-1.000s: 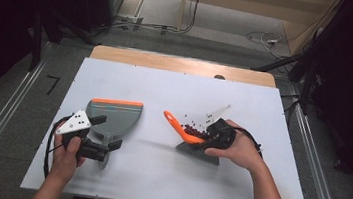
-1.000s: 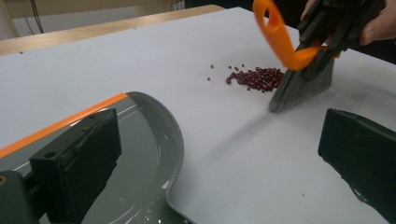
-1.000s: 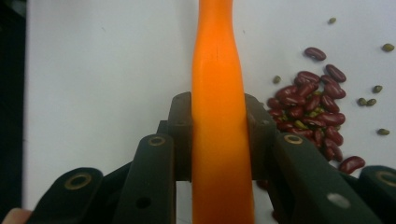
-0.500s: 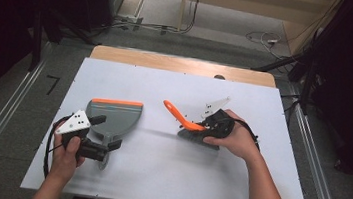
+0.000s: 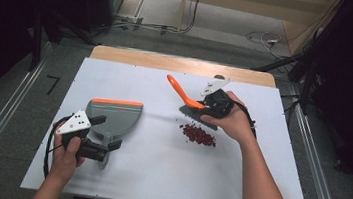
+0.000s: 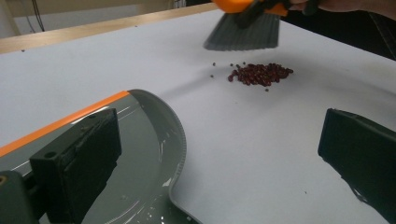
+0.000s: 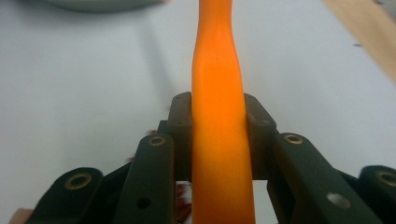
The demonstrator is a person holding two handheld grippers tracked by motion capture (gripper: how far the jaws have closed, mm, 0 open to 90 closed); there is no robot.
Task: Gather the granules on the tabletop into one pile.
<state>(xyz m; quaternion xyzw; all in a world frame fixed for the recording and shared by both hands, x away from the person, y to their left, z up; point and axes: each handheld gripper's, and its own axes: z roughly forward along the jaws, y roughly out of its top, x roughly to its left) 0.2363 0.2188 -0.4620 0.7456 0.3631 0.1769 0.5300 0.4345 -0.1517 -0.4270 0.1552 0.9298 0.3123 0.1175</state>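
Right gripper point(image 7: 217, 140) clenching brush handle point(image 7: 217, 93), bristles cut off bottom; left gripper point(image 6: 219, 154) gaping beside dustpan point(image 6: 140, 154), beans point(image 6: 259, 73) blurring

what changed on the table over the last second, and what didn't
The right gripper, shut on the brush, carried it away from the dustpan toward the table's far right, lifting it off the red beans. The beans, scattered by the bristles before, now lie uncovered in a pile just in front of the brush. The left gripper and the dustpan stayed put, as did the grip on the brush handle.
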